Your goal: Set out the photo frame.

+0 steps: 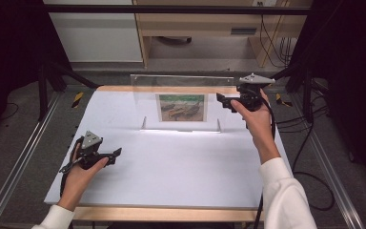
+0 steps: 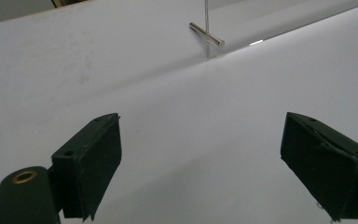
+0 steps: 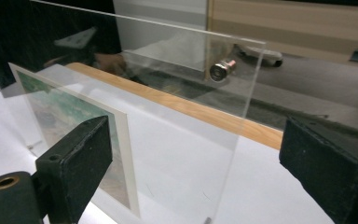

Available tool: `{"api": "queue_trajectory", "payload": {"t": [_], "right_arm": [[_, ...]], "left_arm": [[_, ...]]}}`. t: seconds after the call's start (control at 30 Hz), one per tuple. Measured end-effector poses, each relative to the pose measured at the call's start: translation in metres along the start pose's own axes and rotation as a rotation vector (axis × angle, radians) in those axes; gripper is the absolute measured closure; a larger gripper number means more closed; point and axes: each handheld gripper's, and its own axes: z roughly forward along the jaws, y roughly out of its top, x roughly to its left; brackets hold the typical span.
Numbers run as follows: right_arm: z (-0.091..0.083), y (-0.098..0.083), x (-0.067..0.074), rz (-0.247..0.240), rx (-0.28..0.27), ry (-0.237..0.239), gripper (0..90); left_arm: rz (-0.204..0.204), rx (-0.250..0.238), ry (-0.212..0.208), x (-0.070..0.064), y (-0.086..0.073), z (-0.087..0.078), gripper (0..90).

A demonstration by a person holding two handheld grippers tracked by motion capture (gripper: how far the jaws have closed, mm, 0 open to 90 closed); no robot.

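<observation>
clear acrylic frame (image 1: pixel 181 102) upright at far middle of white table (image 1: pixel 171 167), picture (image 1: pixel 181 107) inside. right gripper (image 3: pixel 191 154) at frame's right edge, jaws apart, nothing gripped. left gripper (image 2: pixel 200 158) well in front-left of frame, jaws apart, idle. risk: right jaw nudges frame edge, tips panel or slides picture out.

Picture (image 1: pixel 181 107) inside frame (image 1: pixel 147 88) on table (image 1: pixel 171 167)

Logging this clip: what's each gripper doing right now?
Left gripper: open, holding nothing.
Right gripper: open beside the acrylic frame, holding nothing.
</observation>
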Motion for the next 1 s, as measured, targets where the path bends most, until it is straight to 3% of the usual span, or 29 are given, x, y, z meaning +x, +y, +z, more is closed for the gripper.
{"api": "queue_trajectory", "payload": {"t": [0.33, 0.63, 1.0], "right_arm": [[-0.033, -0.009, 0.004, 0.007, -0.011, -0.037, 8.5], [-0.061, -0.028, 0.009, 0.021, -0.014, -0.045, 8.1], [-0.078, -0.048, 0.019, 0.005, 0.032, -0.054, 7.6]], "left_arm": [[-0.002, 0.004, 0.012, -0.001, -0.003, 0.001, 11.9], [0.005, 0.014, 0.017, -0.003, -0.006, 0.003, 11.3], [0.004, 0.018, 0.019, -0.003, -0.007, 0.003, 8.9]]}}
